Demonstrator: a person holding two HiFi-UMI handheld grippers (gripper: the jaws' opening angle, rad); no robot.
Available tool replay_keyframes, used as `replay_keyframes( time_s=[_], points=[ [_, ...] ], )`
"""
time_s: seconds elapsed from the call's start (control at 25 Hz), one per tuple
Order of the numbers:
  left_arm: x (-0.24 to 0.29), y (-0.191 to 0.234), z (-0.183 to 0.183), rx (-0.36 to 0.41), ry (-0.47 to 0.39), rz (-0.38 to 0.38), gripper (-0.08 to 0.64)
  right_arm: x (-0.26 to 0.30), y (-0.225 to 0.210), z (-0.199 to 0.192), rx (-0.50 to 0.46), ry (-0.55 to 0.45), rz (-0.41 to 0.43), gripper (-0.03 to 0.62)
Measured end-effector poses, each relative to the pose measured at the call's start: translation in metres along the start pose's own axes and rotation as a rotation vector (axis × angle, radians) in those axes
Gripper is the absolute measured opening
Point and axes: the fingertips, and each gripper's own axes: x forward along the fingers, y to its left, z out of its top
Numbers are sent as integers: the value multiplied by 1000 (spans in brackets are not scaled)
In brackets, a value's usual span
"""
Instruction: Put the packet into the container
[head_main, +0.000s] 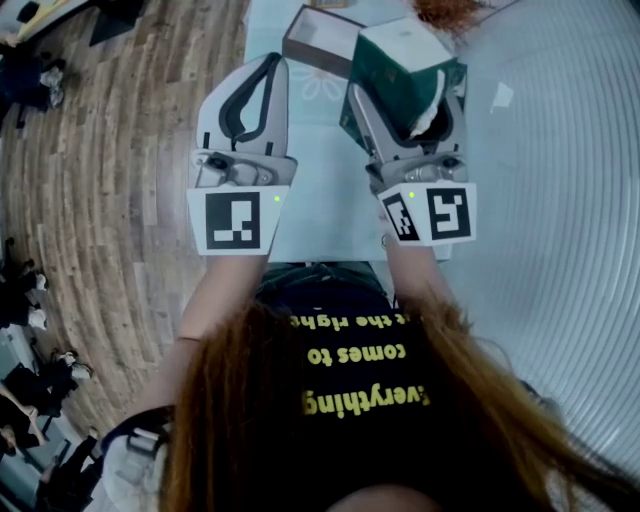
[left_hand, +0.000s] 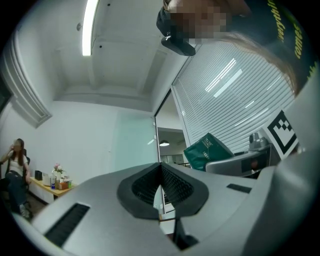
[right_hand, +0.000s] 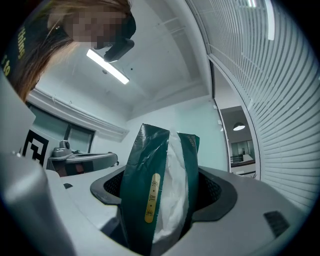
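My right gripper (head_main: 408, 100) is shut on a dark green packet (head_main: 405, 60) with white tissue showing at its open side, and holds it up above the pale table (head_main: 320, 200). The right gripper view shows the packet (right_hand: 157, 190) upright between the jaws, against the ceiling. An open brown box, the container (head_main: 320, 35), rests on the table's far end, just left of the packet. My left gripper (head_main: 272, 65) is raised beside it, shut on nothing. In the left gripper view its pads (left_hand: 150, 187) meet, and the packet (left_hand: 207, 150) shows to the right.
Wooden floor (head_main: 110, 150) lies left of the table and white blinds (head_main: 560, 150) run along the right. A reddish thing (head_main: 450, 10) sits at the table's far edge. A person (left_hand: 17, 165) stands far off beside a small side table (left_hand: 52, 182).
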Motion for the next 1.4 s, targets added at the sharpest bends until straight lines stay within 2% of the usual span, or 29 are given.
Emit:
replay_keyframes(
  time_s=[0.2, 0.4, 0.64, 0.88, 1.08, 1.4],
  points=[
    [2, -13, -14, 17, 15, 10, 2, 1, -16, -22, -1, 17, 15, 382],
    [7, -26, -22, 11, 34, 34, 2, 6, -25, -43, -78, 63, 102, 382],
    [16, -29, -41, 9, 74, 54, 2, 31, -39, -69, -120, 102, 175, 382],
    [16, -44, -63, 24, 90, 76, 2, 35, -64, -111, -114, 141, 196, 382],
    [36, -8, -57, 12, 95, 113, 2, 88, -76, -117, -142, 179, 202, 382],
    [36, -12, -56, 33, 99, 128, 2, 120, -90, -155, -221, 256, 290, 382]
  ],
)
